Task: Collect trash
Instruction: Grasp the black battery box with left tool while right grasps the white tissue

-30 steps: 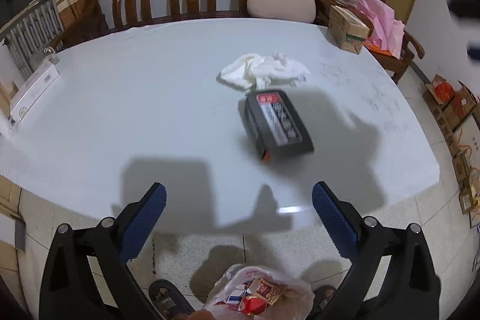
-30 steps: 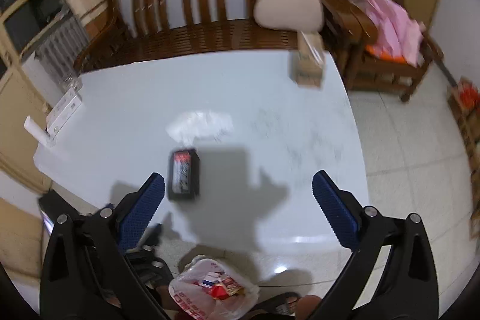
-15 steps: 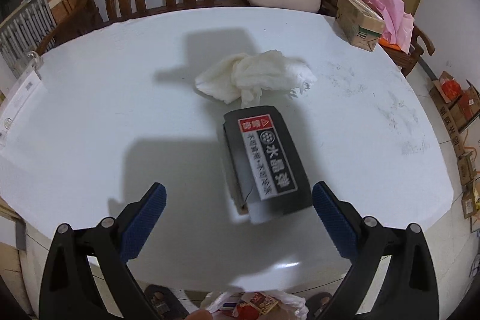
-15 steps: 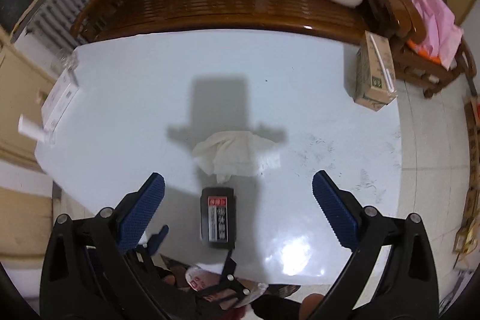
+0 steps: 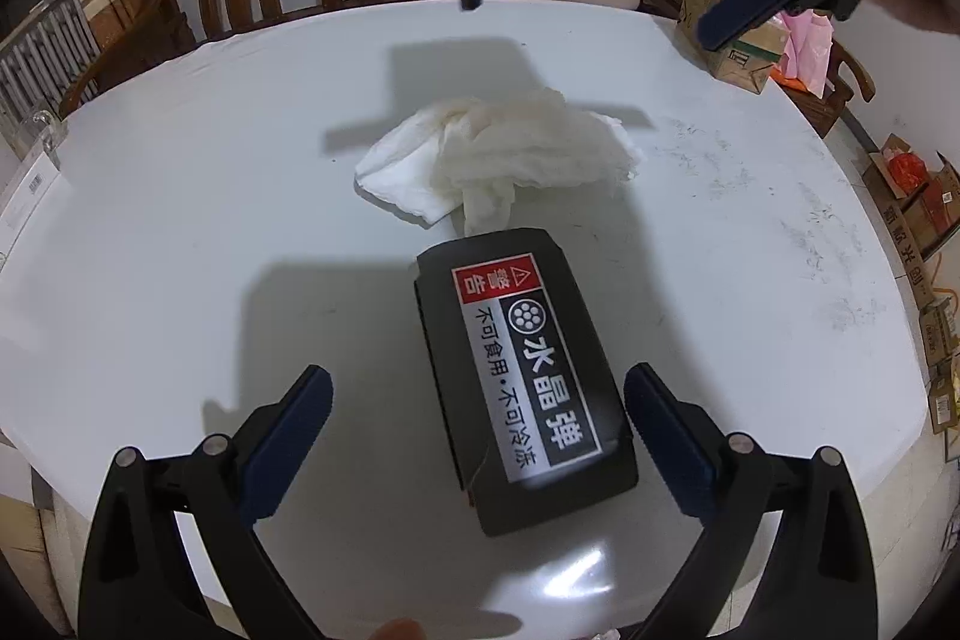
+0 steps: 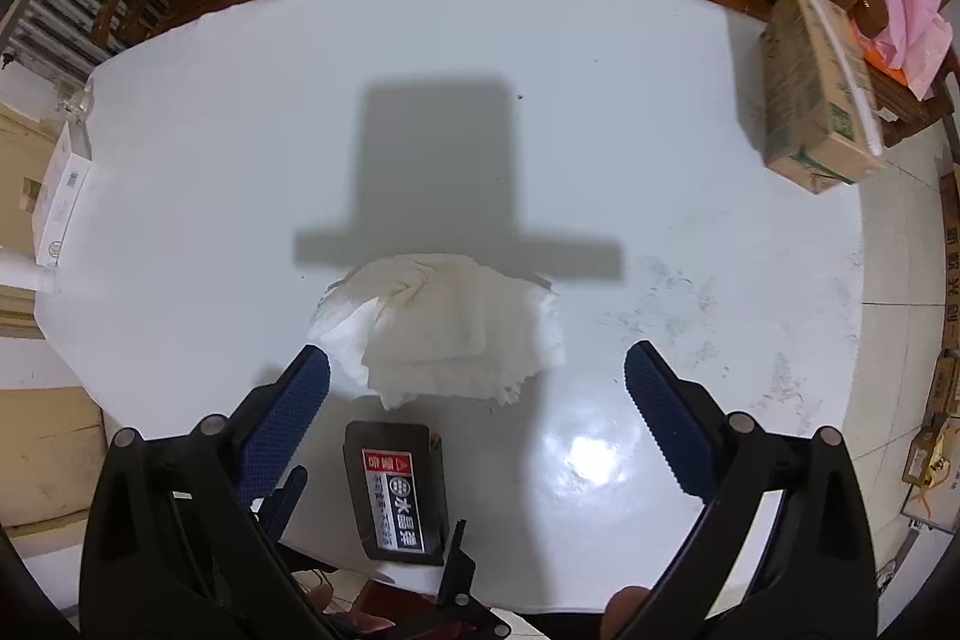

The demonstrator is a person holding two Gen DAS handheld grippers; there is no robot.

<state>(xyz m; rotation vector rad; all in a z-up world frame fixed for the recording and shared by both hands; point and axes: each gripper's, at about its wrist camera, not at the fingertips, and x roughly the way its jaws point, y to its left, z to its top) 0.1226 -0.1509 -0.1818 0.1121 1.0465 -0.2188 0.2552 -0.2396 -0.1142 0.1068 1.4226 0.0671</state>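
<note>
Left wrist view has the left gripper low over the white table, jaws spread wide and empty, with the near end of the black box lying between the blue fingertips and touching neither. The step in hand looks like picking that box up, and to do it well I'd square the gripper to the box first, since the box sits skewed to the fingers, then come down so the pads meet its two long sides rather than a corner, and close gently because thin card will likely crush. The crumpled tissue lies just beyond the box's far end, about touching it, so a lift straight up should keep it from dragging. The right gripper hovers above the tissue, jaws released, holding nothing. The box is a flat black carton with a white and dark label in Chinese print and a red warning patch at its far end; the end nearest the camera shows a loose flap. It sits near the table's front edge, well apart from the cardboard carton at the far right
</note>
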